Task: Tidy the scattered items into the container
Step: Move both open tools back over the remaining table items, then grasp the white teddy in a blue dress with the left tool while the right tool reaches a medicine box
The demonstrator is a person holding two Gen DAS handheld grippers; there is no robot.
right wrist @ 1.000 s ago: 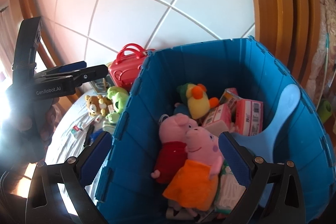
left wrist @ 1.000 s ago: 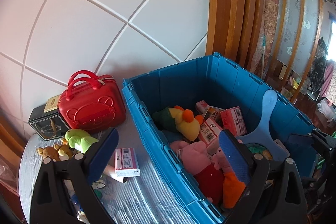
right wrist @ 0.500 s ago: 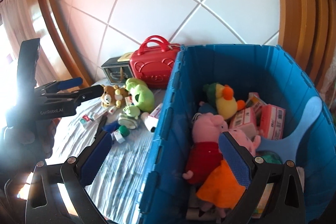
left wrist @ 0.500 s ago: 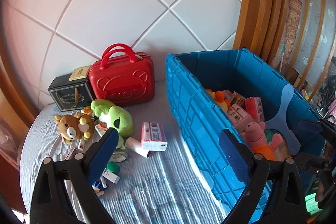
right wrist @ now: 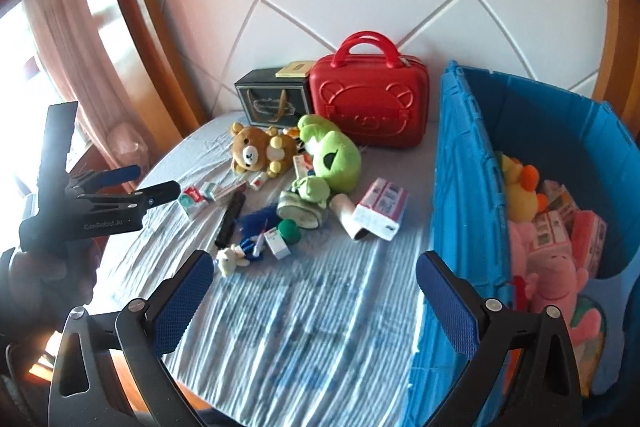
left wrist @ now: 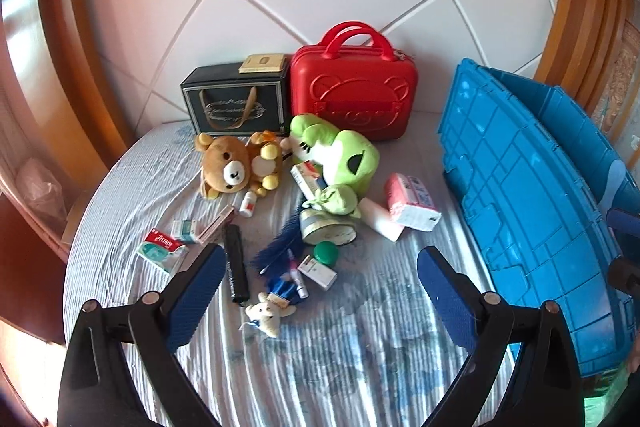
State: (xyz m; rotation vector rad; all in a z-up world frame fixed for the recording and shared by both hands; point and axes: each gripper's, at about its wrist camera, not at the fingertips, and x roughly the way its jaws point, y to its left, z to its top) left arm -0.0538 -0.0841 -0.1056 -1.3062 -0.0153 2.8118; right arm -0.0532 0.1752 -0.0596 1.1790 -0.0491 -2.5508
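A blue crate (left wrist: 532, 195) (right wrist: 464, 187) stands at the right of the striped table, holding a pink pig plush (right wrist: 560, 283), a yellow plush and pink cartons. Scattered to its left lie a brown bear plush (left wrist: 234, 165) (right wrist: 256, 151), a green frog plush (left wrist: 340, 155) (right wrist: 332, 159), a pink carton (left wrist: 412, 201) (right wrist: 380, 203), a round tin (left wrist: 326, 229), a black tube (left wrist: 236, 267), a small white plush (left wrist: 266, 315) and small boxes. My left gripper (left wrist: 320, 291) hovers open above these items. My right gripper (right wrist: 316, 295) is open over bare cloth beside the crate.
A red bear-faced case (left wrist: 354, 99) (right wrist: 370, 107) and a black gift box (left wrist: 236, 105) stand against the white quilted wall behind the pile. Wooden frames flank the wall. A hand holds the left gripper's body (right wrist: 92, 211) at the table's left edge.
Both cameras have swung left, away from the crate's inside toward the scattered pile. The crate now sits at the right edge of each view. Both grippers stayed open.
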